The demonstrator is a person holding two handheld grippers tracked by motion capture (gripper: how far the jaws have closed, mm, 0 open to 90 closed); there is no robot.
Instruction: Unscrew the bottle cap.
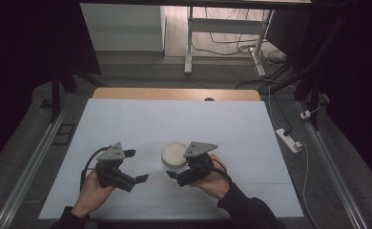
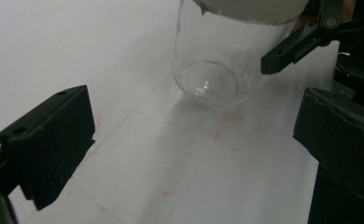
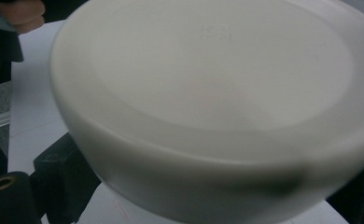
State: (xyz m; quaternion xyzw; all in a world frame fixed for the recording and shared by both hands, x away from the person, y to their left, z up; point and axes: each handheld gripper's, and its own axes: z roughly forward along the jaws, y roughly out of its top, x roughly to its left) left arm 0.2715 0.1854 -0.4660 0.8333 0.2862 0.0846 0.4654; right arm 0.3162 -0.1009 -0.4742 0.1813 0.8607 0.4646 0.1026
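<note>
So there's 1 clear jar (image 2: 217,65) with a white lid (image 1: 174,153) standing mid-table (image 1: 141,121). Right gripper (image 1: 183,172) straddles it, jaws wide, probably lining up a grab. Left gripper (image 1: 135,166), just left of the jar, hangs empty, jaws spread.

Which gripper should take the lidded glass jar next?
Right. The right gripper already sits against the jar, fingers either side of it. The left gripper is open, off to the side.

Wooden table (image 1: 174,93), white sheet (image 1: 141,124) covering it, white-lidded clear jar (image 1: 174,154) standing on sheet
</note>
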